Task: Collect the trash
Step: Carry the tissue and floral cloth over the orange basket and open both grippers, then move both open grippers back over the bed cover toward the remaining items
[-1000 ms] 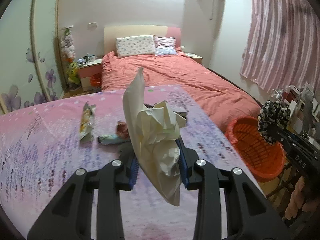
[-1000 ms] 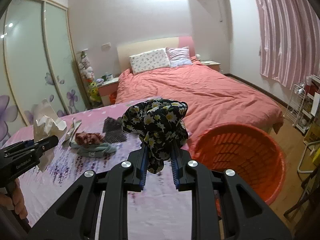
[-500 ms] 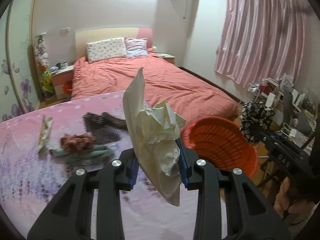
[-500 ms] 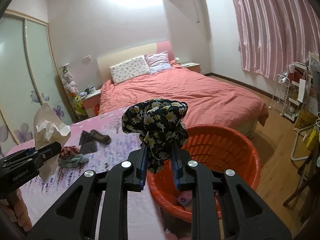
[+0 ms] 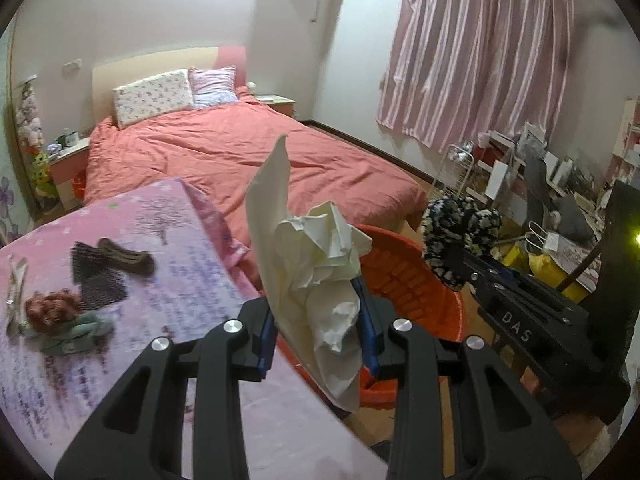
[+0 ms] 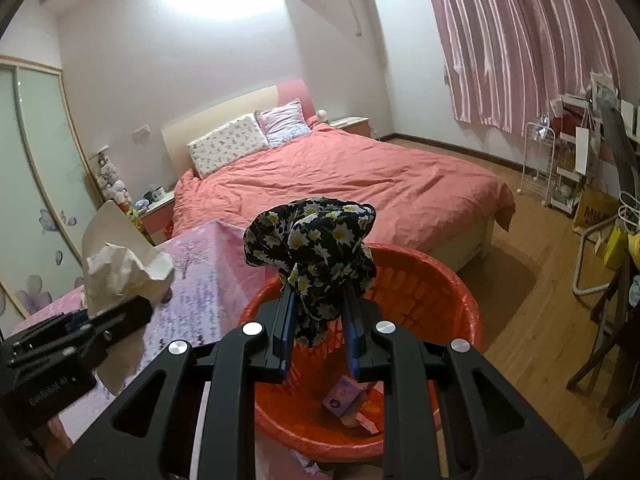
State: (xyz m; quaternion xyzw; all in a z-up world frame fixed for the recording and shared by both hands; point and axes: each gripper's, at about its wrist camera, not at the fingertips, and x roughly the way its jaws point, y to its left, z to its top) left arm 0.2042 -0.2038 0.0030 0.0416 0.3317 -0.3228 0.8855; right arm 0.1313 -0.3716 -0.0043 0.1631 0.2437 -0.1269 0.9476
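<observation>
Up close from the left wrist: left gripper (image 5: 318, 330) clamped on crumpled paper (image 5: 316, 276), held above the near rim of an orange basket (image 5: 416, 280) on the floor by a table. Off to the right, right gripper (image 5: 460, 256) seen side-on, pinching a floral cloth (image 5: 460, 232) over the basket's far side. Left behind on the pink tablecloth (image 5: 172, 272): a dark mesh piece (image 5: 96, 276), a dark flat item (image 5: 126, 256), a reddish bundle (image 5: 50, 310) on a green cloth (image 5: 76, 334), a wrapper (image 5: 14, 292) at the edge. Beyond, a bed (image 5: 240, 160) under a coral cover, striped pink curtains (image 5: 472, 56).

Over on the right wrist: right gripper (image 6: 318, 326) pressed tight on the floral cloth (image 6: 312, 240), hung directly above the basket (image 6: 424, 284). Down inside the basket, a purple packet (image 6: 344, 396) and pink scraps (image 6: 366, 424). At left, left gripper (image 6: 120, 314) with the paper (image 6: 120, 264) pinched, beside the basket's rim and over the tablecloth (image 6: 208, 280). Behind, the bed (image 6: 360, 180) and curtains (image 6: 520, 40).
</observation>
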